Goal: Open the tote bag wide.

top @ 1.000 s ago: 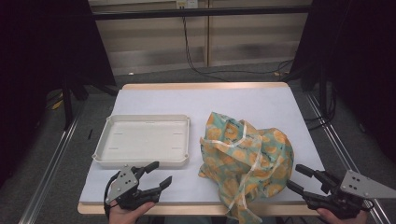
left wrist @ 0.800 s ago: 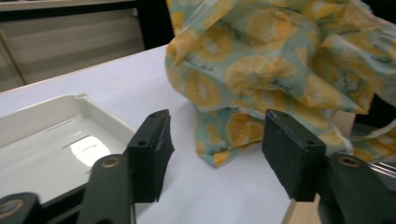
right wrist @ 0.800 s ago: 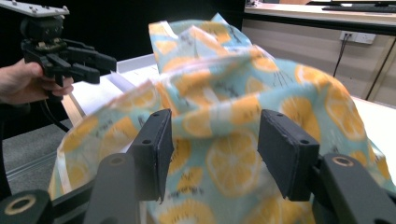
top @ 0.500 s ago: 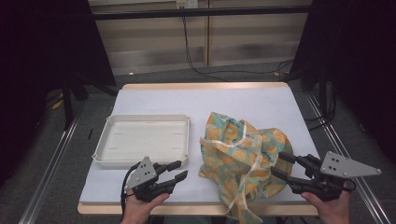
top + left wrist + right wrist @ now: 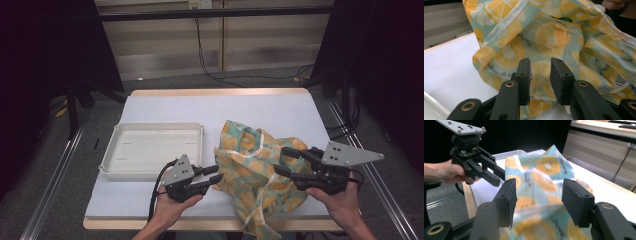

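Over on the left side of the white table point(image 5: 165, 107), the shallow white tray point(image 5: 152, 150) is sitting empty-handed company to your work, its near right corner just beside your left gripper point(image 5: 216, 176). You're holding that gripper low over the table's front edge, pointing it right, straight at the cloth point(image 5: 255, 165). Its jaws have just been closing in, and they're standing a narrow gap apart now; in the left gripper view the left gripper point(image 5: 540, 72) is showing the orange-slice print right between and behind the tips, though no fold is pinched there and the pads aren't pressing on anything.

In the middle, the cloth is lying bunched in a heap on the right half of the table, teal with orange slices and a pale trim, and one tail is hanging over the front edge.

Coming to the right, you're bringing your right gripper point(image 5: 284, 161) in from the cloth's far side, pointing left over its right edge. Its jaws are standing well apart; in the right gripper view the right gripper point(image 5: 537, 195) is framing the cloth point(image 5: 541, 185) between its pads, but nothing is clamped.
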A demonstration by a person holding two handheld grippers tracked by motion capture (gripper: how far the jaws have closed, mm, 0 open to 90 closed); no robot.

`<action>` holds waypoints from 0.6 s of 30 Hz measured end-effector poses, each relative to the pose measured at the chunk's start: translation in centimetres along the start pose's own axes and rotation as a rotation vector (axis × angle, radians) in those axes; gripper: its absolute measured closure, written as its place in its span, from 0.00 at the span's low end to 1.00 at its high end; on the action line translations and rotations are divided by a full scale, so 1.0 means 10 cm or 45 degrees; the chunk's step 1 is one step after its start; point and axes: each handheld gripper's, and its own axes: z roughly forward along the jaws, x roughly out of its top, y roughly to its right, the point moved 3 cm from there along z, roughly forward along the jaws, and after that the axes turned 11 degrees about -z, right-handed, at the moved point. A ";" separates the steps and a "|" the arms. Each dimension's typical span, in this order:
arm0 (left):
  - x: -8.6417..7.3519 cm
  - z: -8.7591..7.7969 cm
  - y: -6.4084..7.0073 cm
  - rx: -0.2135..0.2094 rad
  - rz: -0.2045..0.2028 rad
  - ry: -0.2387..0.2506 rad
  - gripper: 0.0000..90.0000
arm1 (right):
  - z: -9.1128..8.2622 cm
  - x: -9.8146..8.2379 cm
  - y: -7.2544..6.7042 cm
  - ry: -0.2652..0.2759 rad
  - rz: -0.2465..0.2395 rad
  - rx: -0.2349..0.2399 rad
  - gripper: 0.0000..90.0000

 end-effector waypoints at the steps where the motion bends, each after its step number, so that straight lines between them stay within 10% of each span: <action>1: 0.00 0.03 -0.02 -0.007 0.000 -0.007 0.77 | 0.05 0.01 0.01 0.000 0.002 0.011 0.49; 14: -0.12 0.17 0.07 -0.016 0.000 -0.009 0.72 | 0.56 -0.02 -0.13 -0.117 -0.051 0.144 0.30; 18: -0.11 0.17 0.10 -0.023 0.022 -0.011 0.69 | 0.56 -0.11 -0.12 -0.138 -0.073 0.138 0.55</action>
